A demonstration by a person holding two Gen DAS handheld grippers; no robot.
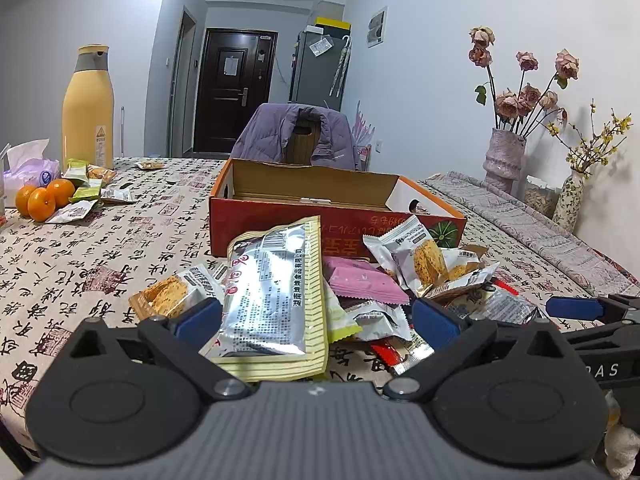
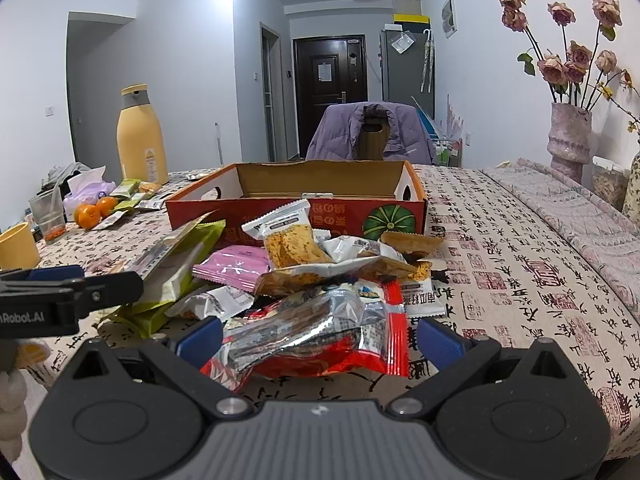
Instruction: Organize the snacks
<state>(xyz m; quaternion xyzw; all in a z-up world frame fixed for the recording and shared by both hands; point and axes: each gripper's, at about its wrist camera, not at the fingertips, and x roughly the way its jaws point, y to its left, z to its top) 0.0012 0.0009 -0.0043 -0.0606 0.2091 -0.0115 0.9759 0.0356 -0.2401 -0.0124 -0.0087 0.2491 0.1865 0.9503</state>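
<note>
Your snacks sit in a loose heap on the tabletop [image 2: 520, 240], piled right against the near wall of the open cardboard box [image 2: 296, 200], which is likely where they are meant to go. That box, red outside with a green pumpkin printed on its front and Chinese lettering that reads upside down from your side, looks empty as far as its far wall shows.

Nearest the box, a clear-fronted cracker packet [image 2: 288, 236] leans on the heap, with a pink wafer pack [image 2: 236, 266] beside it. On the side of the heap away from the box, your left hand-held gripper [image 1: 316, 318] stands with its blue pads spread wide around a silver pouch with a striped yellow border [image 1: 276, 300]; the pads do not touch it, so nothing is held. The pouch's back panel carries fine Chinese print running sideways, ending in what reads as a food company name.

Your right hand-held gripper [image 2: 320, 338] is likewise released, its pads straddling a red and silver packet [image 2: 320, 336] at the heap's near edge, well placed for a pinch. The left tool's arm shows "Robot.AI" in the right view.

Farther from the box, toward the yellow thermos jug [image 1: 88, 108], lie a few stray packets, three oranges [image 1: 44, 198] and a tissue pack [image 1: 30, 170].
</note>
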